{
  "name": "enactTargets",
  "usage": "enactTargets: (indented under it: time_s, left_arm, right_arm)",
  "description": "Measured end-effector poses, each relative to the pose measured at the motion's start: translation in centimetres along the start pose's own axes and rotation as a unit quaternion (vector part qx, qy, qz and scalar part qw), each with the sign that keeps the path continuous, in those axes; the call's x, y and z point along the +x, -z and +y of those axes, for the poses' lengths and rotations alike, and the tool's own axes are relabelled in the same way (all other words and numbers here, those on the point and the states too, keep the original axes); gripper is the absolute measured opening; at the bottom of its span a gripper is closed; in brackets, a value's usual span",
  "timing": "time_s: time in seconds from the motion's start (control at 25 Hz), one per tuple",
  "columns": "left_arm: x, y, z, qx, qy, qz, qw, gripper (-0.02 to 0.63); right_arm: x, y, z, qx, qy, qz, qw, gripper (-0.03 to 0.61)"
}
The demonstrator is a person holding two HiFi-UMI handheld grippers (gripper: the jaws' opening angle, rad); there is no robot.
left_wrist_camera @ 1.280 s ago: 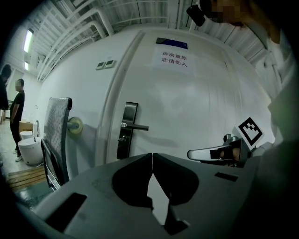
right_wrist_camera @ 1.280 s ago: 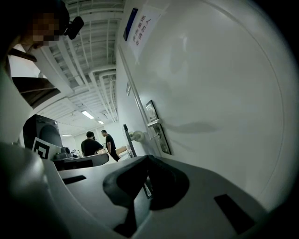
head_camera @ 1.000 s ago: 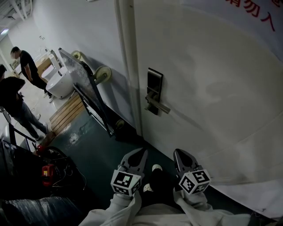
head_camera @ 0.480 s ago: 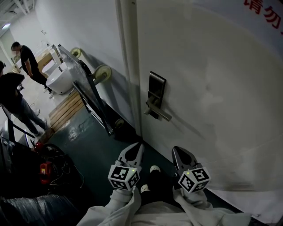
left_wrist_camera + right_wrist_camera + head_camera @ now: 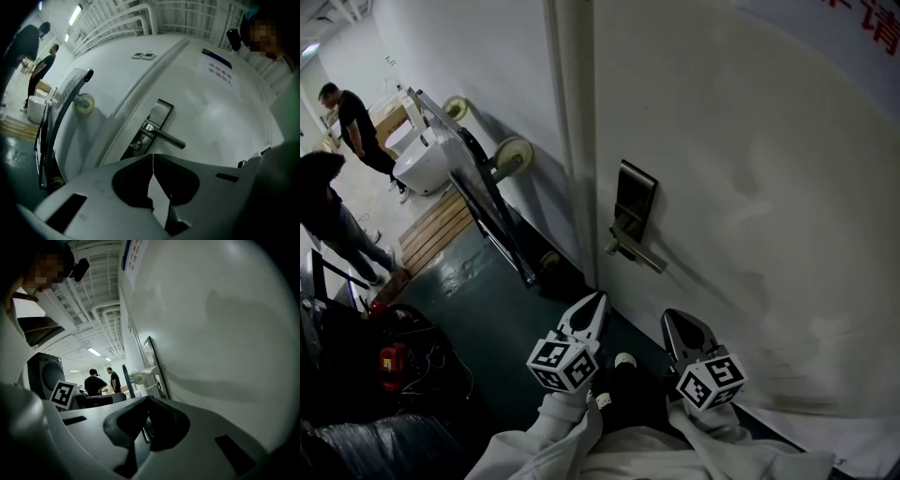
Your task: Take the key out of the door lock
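L gripper nudged up toward lock, its jaws & those of R gripper together, empty, white door right, dark floor lower left.

**Right gripper**: foregrd, btm ctr; grey jaws together at the tips, nothing btwn.
**Door**: white, fills right half, seen at a grazing angle.
**Lock plate**: dark, edge-on, on door above the jaw tips.
**Lever handle**: pale, sticks out left from plate.
**Wheel**: pale, just left of handle.
**Left gripper's marker cube**: left side, b/w square pattern.
**Two persons**: dark tops, far bkgd, standing close together.
**Ceiling lights**: lit strips.
**Sign**: on door, top edge; print unreadable.
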State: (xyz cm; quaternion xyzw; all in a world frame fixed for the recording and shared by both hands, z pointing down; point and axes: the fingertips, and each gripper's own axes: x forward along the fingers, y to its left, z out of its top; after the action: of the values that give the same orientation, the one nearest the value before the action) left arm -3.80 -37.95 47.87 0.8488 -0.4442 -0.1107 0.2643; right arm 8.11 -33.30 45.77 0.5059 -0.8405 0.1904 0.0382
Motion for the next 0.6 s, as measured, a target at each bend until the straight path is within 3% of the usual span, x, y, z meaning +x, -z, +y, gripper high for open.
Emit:
enactTargets:
  time_s: [0.24,0.4,0.6]
  left_arm:
    - [1.8,-0.1,1.3,-0.074,0.003,-0.011,0.9972,0.015]
    - [2.7,0.0,2.3,-0.161,0.01,-0.024,0.9866,0.015]
    - [4.2,-0.2,2.7,-0.218,0.019,-0.036,0.9752,0.017]
  right_arm:
    - [1.1,-0.3,-0.2,-0.002,-0.004,0.008,1.0,0.052]
    - [1.6,-0.3,-0.2,-0.002,-0.008,0.013,1.0,0.052]
    - [2.1,-0.1,-0.7,0.0,-0.011,0.019,1.0,0.051]
